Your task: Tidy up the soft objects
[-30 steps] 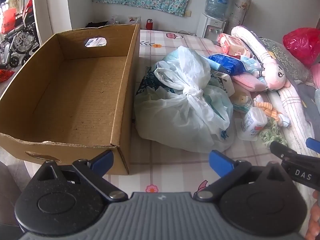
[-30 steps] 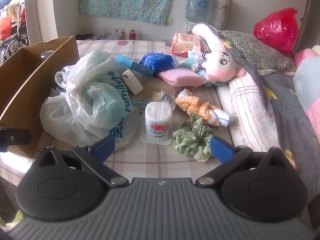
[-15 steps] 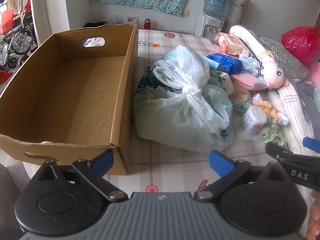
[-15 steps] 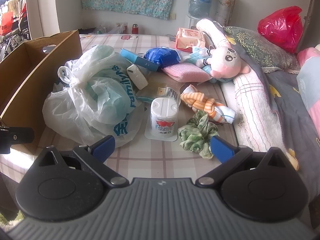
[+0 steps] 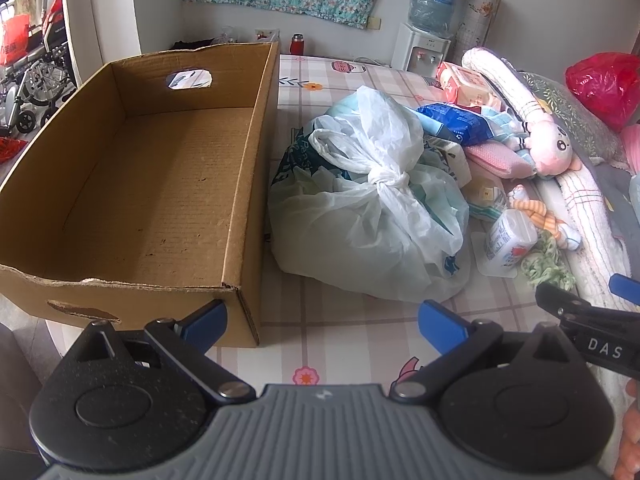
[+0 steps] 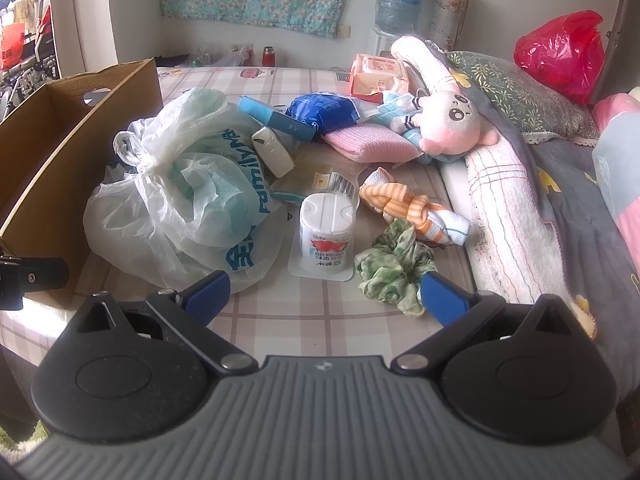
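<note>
Cardboard box (image 5: 160,184), brown, open-topped, nothing inside, at left on checked bedsheet (image 5: 340,336). Knotted white plastic bag (image 5: 372,216) just beside box's right wall, touching or nearly so. Right of bag, loose pile: green scrunchie (image 6: 394,266), orange-striped sock bundle (image 6: 412,210), pink knitted pad (image 6: 372,140), pink plush doll (image 6: 452,122), blue packet (image 6: 324,110), white yoghurt cup (image 6: 326,232) tipped toward camera.

Left tool (image 5: 322,316): blue fingers spread wide, holding nothing, hovering low before box corner and bag. Right tool (image 6: 324,288): spread wide, holding nothing, yoghurt cup and scrunchie just ahead between its tips.

Step judged in hand: first pick of a soft item, box not yet loaded. Recommended: centre on scrunchie, clear of the hard cup; close on bunched fabric, not a single fold; lift straight before swinging left over bag to box. Bag: grip at knot.

Change against half a second ago: right tool nearer pile, cup and scrunchie larger in its view; left view nearly unchanged; nothing on bed displaced.
</note>
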Action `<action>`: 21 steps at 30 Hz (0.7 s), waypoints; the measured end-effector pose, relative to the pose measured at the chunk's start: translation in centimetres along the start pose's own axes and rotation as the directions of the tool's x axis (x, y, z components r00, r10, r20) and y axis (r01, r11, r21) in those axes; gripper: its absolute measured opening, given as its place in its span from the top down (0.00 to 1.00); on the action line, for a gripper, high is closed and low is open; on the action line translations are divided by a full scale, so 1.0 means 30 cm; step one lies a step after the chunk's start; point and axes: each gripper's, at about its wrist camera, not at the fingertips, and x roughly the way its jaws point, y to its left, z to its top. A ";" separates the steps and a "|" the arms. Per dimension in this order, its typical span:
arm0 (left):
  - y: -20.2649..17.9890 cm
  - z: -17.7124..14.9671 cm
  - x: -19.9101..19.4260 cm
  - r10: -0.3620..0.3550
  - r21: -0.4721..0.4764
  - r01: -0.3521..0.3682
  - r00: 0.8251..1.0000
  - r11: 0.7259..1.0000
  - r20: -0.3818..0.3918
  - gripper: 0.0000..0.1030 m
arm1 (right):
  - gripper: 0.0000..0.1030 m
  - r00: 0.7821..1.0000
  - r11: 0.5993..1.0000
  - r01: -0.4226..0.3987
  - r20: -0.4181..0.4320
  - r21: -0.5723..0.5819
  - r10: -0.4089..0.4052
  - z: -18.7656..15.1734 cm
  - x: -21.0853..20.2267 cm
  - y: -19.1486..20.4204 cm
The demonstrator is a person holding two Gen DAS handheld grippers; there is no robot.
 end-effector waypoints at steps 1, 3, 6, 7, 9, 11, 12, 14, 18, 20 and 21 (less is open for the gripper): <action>0.000 0.000 0.000 0.000 0.000 0.000 1.000 1.000 0.001 0.01 | 0.01 1.000 1.000 -0.001 0.000 0.000 0.001 0.000 0.000 -0.001; 0.000 0.000 0.000 0.000 0.000 0.000 1.000 1.000 0.000 0.01 | 0.01 1.000 1.000 0.000 0.000 -0.001 0.000 0.000 0.000 -0.001; 0.001 -0.001 0.000 0.001 0.000 -0.001 1.000 1.000 0.000 0.01 | 0.01 1.000 1.000 -0.001 0.000 0.000 0.001 -0.001 0.000 -0.001; 0.001 -0.001 0.000 0.000 0.000 0.000 1.000 1.000 0.000 0.01 | 0.01 1.000 1.000 0.000 0.000 -0.001 0.000 -0.001 0.000 0.000; 0.001 -0.001 0.000 0.000 0.000 0.000 1.000 1.000 0.000 0.01 | 0.01 1.000 1.000 0.000 -0.001 -0.001 0.000 -0.001 0.000 0.000; 0.001 -0.001 0.000 -0.001 0.000 0.001 1.000 1.000 -0.001 0.01 | 0.01 1.000 1.000 -0.002 -0.003 0.000 0.002 -0.002 0.002 0.001; 0.001 -0.001 0.001 0.000 0.000 0.000 1.000 1.000 -0.001 0.01 | 0.01 1.000 1.000 -0.002 -0.004 0.001 0.002 -0.003 0.002 0.002; 0.001 -0.001 0.000 0.000 0.000 0.000 1.000 1.000 0.000 0.01 | 0.01 1.000 1.000 -0.002 -0.005 0.001 0.002 -0.005 0.003 0.002; 0.001 -0.002 0.001 0.000 0.000 0.000 1.000 1.000 0.000 0.01 | 0.01 1.000 1.000 -0.006 -0.007 0.004 0.006 -0.006 0.003 0.001; 0.001 -0.002 0.001 0.000 0.000 0.000 1.000 1.000 0.000 0.01 | 0.01 1.000 1.000 -0.006 -0.007 0.002 0.006 -0.006 0.004 0.001; 0.001 -0.002 0.001 0.001 0.000 -0.001 1.000 1.000 -0.001 0.01 | 0.01 1.000 1.000 -0.006 -0.007 0.003 0.006 -0.006 0.004 0.001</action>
